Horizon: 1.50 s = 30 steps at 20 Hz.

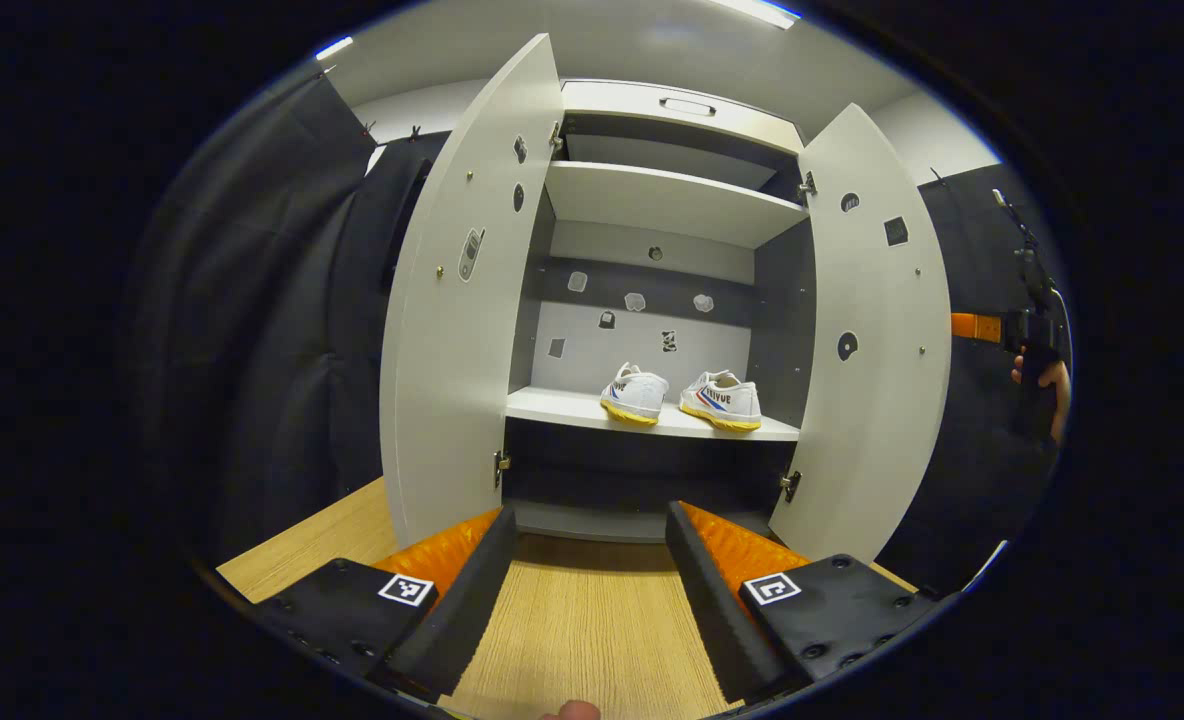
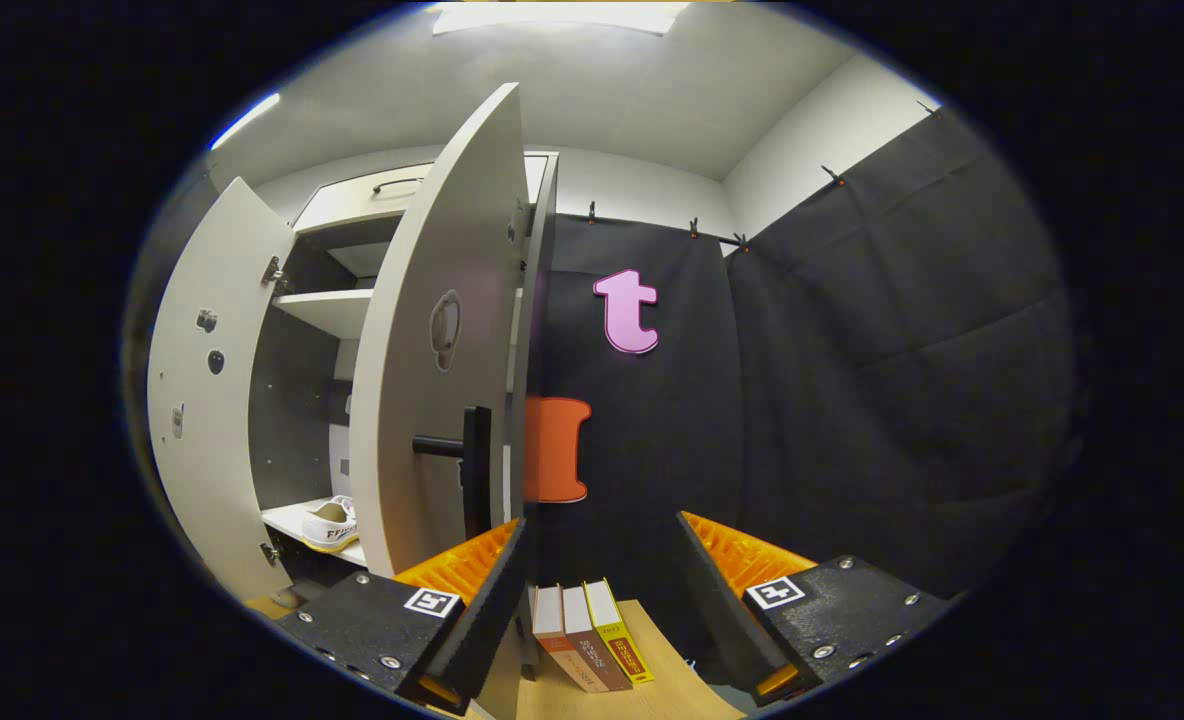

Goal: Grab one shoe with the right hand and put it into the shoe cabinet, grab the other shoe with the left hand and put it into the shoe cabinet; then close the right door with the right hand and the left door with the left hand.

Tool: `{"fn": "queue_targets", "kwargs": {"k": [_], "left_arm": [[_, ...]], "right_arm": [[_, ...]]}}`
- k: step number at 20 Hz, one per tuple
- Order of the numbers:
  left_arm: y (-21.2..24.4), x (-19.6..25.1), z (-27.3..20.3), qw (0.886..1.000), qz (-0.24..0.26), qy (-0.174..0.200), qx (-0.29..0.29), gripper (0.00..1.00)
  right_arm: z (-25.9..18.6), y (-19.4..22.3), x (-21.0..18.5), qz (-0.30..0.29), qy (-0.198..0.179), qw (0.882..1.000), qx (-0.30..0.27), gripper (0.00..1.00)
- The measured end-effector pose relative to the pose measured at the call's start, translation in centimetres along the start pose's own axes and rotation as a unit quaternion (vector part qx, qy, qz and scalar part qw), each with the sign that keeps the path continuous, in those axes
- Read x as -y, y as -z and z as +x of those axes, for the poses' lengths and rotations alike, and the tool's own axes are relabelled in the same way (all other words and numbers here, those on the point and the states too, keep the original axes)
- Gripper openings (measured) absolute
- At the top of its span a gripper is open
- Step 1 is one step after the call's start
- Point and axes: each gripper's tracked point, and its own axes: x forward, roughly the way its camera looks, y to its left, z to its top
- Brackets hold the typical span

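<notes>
Both shoes [image 1: 682,398] stand on the cabinet shelf [image 1: 552,405], straight ahead of the left claw [image 1: 590,570], whose fingers are apart and empty. The right claw [image 2: 602,590] is also apart, with the right door [image 2: 422,380] just ahead on its left side.

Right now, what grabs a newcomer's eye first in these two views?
In the left gripper view, the shoe cabinet stands wide open, both doors swung out, with two white shoes, one beside the other, on its lower shelf. In the right gripper view, the right door with its dark handle looms close ahead of the open right gripper, and three books stand on the wooden surface below.
</notes>
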Motion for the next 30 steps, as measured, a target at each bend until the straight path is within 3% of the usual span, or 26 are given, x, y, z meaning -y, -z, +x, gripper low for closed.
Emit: {"fn": "queue_targets", "kwargs": {"k": [12, 13, 14, 16, 21, 30], "left_arm": [[-0.5, -1.7, 0.1, 1.0, -0.001, -0.005, 0.007, 0.97], [-0.5, -1.9, 0.0, 1.0, -0.003, -0.007, 0.008, 0.97], [-0.6, -2.0, 0.0, 1.0, -0.005, -0.008, 0.008, 0.96], [-0.6, -2.4, -0.1, 1.0, -0.004, -0.012, 0.009, 0.97], [-0.8, -3.2, -1.0, 1.0, 0.001, -0.019, 0.014, 0.97], [-0.9, -3.2, -1.1, 1.0, -0.002, -0.014, 0.014, 0.97]], "right_arm": [[-0.1, 0.1, -12.3, 0.034, -0.109, 0.993, -0.008, 0.88], [0.1, 0.1, -13.5, 0.032, -0.119, 0.992, -0.007, 0.96], [0.5, 0.3, -14.7, 0.034, -0.132, 0.991, -0.011, 0.88], [1.2, 0.7, -17.0, 0.054, -0.155, 0.986, -0.024, 0.89], [2.0, 0.5, -18.5, 0.096, -0.171, 0.98, -0.025, 0.92], [6.9, 1.1, -22.9, 0.075, -0.178, 0.981, -0.032, 0.91]]}}
